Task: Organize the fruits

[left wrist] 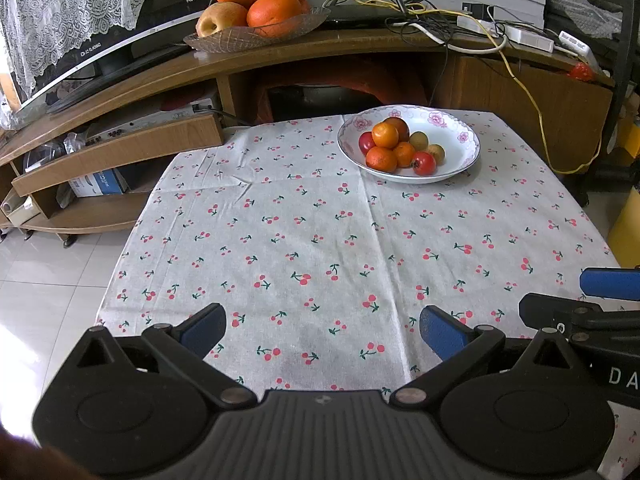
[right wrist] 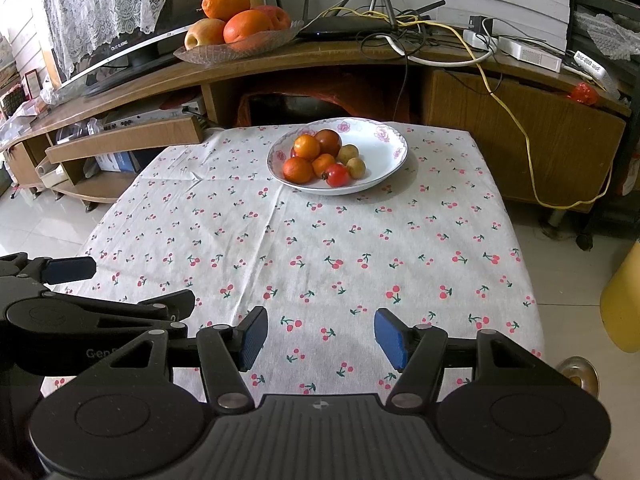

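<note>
Left wrist view: a surface (left wrist: 320,240) covered by a pale cloth printed with small red cherries is seen beyond the left gripper (left wrist: 322,330), whose blue-padded fingers (left wrist: 440,336) are spread wide with nothing held between them. Past the far edge of the surface a long curved wooden TV stand (left wrist: 280,54) is seen, with a lace-draped television (left wrist: 80,28) on it ahead and to the left of the fingers, and tangled cables (left wrist: 432,26) with a router ahead and to the right. A glass dish (left wrist: 256,36) of large oranges and an apple is set on the stand, well ahead of the fingers. Pale floor tiles (left wrist: 52,272) are seen left of the surface.

A white bowl (left wrist: 460,140) with pink flowers on its rim is placed near the far edge of the surface, well ahead and slightly right of the left fingers. Small fruits (left wrist: 400,146) are piled in it: orange tangerines, red ones and brownish-yellow ones.

In the right wrist view the right gripper (right wrist: 321,336) is also held open wide over the cloth, nothing gripped, with the bowl well ahead of it.
</note>
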Demonstrator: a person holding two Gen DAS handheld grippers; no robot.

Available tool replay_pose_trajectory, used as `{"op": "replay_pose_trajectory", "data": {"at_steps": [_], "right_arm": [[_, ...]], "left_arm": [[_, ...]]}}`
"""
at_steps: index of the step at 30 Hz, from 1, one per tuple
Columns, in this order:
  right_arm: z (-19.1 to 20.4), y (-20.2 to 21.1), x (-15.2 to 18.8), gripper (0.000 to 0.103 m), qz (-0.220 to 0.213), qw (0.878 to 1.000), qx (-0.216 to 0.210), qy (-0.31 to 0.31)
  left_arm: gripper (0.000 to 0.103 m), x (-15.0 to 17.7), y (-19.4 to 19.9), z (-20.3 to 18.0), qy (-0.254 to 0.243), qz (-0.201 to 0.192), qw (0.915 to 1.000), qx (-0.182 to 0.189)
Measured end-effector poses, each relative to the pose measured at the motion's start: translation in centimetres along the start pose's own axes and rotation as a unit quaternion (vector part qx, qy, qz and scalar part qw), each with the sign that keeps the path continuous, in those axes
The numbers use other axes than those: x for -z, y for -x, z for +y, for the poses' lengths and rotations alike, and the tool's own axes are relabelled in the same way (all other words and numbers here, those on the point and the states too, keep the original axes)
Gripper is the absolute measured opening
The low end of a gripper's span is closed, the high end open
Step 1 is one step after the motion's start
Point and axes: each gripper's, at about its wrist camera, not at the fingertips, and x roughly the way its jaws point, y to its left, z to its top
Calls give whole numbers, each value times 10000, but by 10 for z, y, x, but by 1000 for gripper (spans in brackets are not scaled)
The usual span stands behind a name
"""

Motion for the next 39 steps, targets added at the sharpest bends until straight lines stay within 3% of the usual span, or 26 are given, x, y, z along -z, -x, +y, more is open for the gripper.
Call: {"op": "replay_pose_trajectory", "data": {"at_steps": [39], "right_arm": [[1,-1,4,60,85,9999,-39,71]], "left_arm": [[103,5,6,-1,27,-31,9999,-144]]}}
